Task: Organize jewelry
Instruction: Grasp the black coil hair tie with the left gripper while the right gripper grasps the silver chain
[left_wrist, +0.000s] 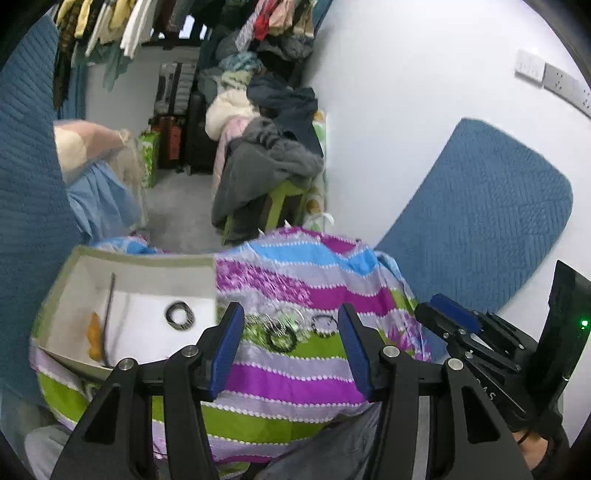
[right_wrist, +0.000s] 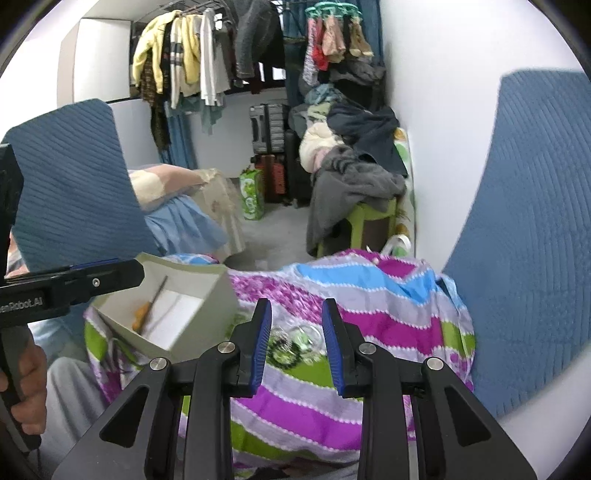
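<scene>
Several bangles lie on a striped cloth (left_wrist: 295, 376): a black one (left_wrist: 282, 338), a beaded one (left_wrist: 324, 325) and thin silvery ones (left_wrist: 290, 318). My left gripper (left_wrist: 290, 308) hovers over them, open and holding nothing. To their left stands an open grey box (left_wrist: 147, 260) with a black bangle (left_wrist: 180, 315), an orange piece (left_wrist: 95, 334) and a dark stick (left_wrist: 109, 317) inside. In the right wrist view my right gripper (right_wrist: 296, 303) is over the blurred bangles (right_wrist: 291, 345) with a narrower gap and nothing in it. The box (right_wrist: 218, 295) lies to its left.
Blue quilted cushions (left_wrist: 476, 214) flank the cloth on both sides. A white wall (left_wrist: 406, 92) stands to the right. Beyond the cloth are a green stool piled with clothes (left_wrist: 266, 173), suitcases (left_wrist: 173, 99) and hanging garments (right_wrist: 184, 55). A hand (right_wrist: 26, 376) holds the left gripper's handle.
</scene>
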